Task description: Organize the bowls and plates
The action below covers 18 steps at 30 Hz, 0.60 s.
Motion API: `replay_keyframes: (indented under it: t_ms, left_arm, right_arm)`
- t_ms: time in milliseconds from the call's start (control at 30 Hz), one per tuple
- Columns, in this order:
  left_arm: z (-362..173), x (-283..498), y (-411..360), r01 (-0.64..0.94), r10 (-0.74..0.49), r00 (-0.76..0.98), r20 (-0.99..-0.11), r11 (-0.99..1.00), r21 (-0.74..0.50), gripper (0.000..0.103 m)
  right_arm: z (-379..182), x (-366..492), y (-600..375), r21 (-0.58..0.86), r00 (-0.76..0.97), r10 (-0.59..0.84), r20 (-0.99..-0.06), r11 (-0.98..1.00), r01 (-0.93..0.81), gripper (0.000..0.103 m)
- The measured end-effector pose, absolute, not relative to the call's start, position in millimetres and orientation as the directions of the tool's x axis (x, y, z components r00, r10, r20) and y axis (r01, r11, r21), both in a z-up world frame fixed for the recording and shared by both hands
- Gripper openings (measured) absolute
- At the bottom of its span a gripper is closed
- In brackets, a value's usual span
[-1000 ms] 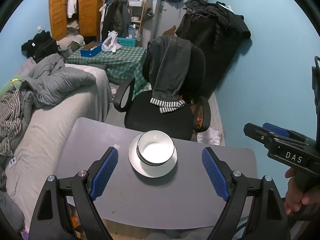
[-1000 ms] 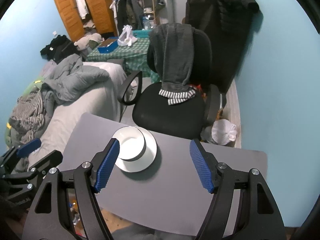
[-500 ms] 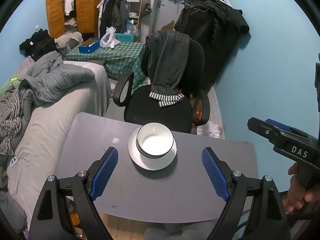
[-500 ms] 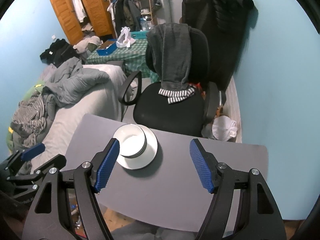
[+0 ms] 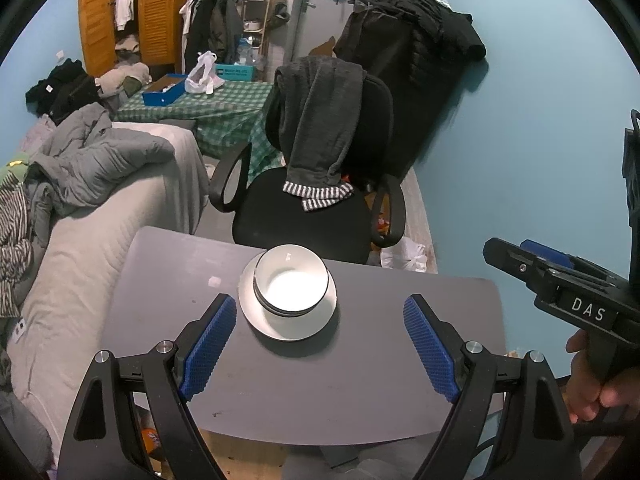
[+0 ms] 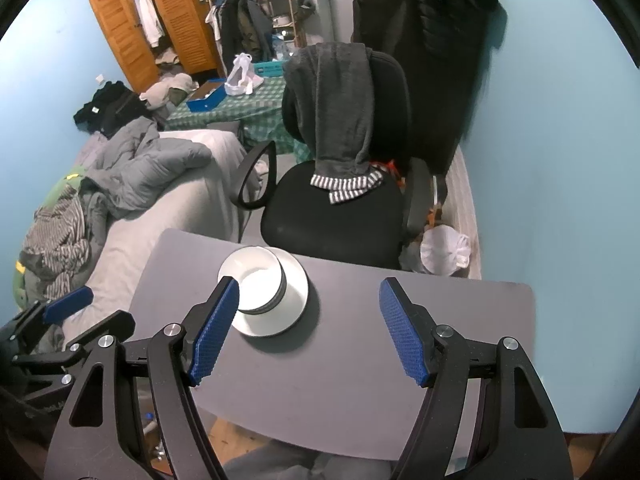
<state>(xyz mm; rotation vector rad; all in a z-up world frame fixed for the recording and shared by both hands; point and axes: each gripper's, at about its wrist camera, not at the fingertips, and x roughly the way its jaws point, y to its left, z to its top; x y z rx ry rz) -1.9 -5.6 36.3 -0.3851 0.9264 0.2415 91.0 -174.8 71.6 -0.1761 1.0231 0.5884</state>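
White bowls (image 5: 291,284) are nested in a stack on a white plate (image 5: 296,328) at the far middle of the grey table (image 5: 360,380). The stack also shows in the right wrist view (image 6: 256,280), on the plate (image 6: 294,292). My left gripper (image 5: 316,344) is open and empty, held above the table short of the stack. My right gripper (image 6: 308,332) is open and empty, above the table to the right of the stack. It also shows at the right edge of the left wrist view (image 5: 560,276).
A black office chair (image 5: 320,208) draped with a dark garment stands just beyond the table's far edge. A bed (image 5: 80,240) with grey bedding lies to the left. A blue wall (image 5: 540,160) is on the right. A white bag (image 6: 444,254) lies on the floor.
Both grippers have pulled back and risen, so the table and the stack look smaller and farther. The stack has not moved. Both grippers stay open.
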Motion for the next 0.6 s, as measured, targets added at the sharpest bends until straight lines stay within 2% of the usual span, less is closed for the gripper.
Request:
replay_keyframes:
  t_ms: [267, 600]
  left_arm:
    - [33.5, 1.2, -8.5, -0.357, -0.006, 0.564, -0.826, 0.9, -0.25, 0.087]
    - [34.3, -1.2, -11.1, -0.36, 0.03, 0.551, -0.834, 0.91, -0.206, 0.087]
  right_arm:
    - [72.2, 93.8, -178.5, 0.118, 0.383, 0.367, -0.848, 0.834, -0.539, 0.072]
    - [73.0, 95.6, -178.3, 0.122, 0.391, 0.371, -0.842, 0.838, -0.532, 0.072]
